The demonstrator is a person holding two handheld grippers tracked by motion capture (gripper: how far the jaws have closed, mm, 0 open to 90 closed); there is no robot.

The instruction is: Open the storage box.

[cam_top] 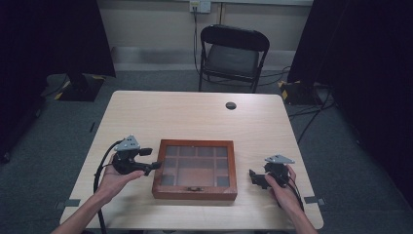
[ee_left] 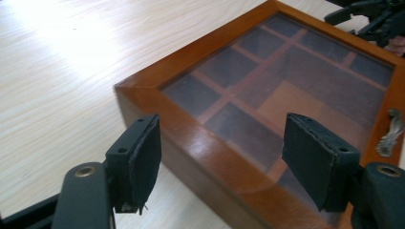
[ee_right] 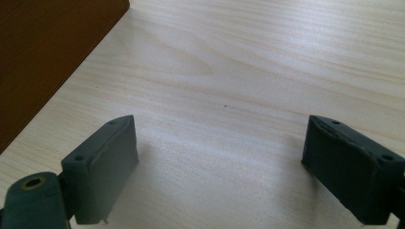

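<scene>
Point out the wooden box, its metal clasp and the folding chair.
wooden box (cam_top: 194, 192): high view, front wall.
metal clasp (ee_left: 392, 127): left gripper view, middle of the latch.
folding chair (cam_top: 231, 59): high view, seat.

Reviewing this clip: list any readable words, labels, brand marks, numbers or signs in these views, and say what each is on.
None can be read.
The wooden box with its glass lid and small metal clasp carries no lettering.
The left gripper, the right gripper and the table bear no visible markings.
The wall outlet is too small to read.

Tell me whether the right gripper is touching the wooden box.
Apart. In the high view, bare table separates the right gripper from the wooden box.
</scene>
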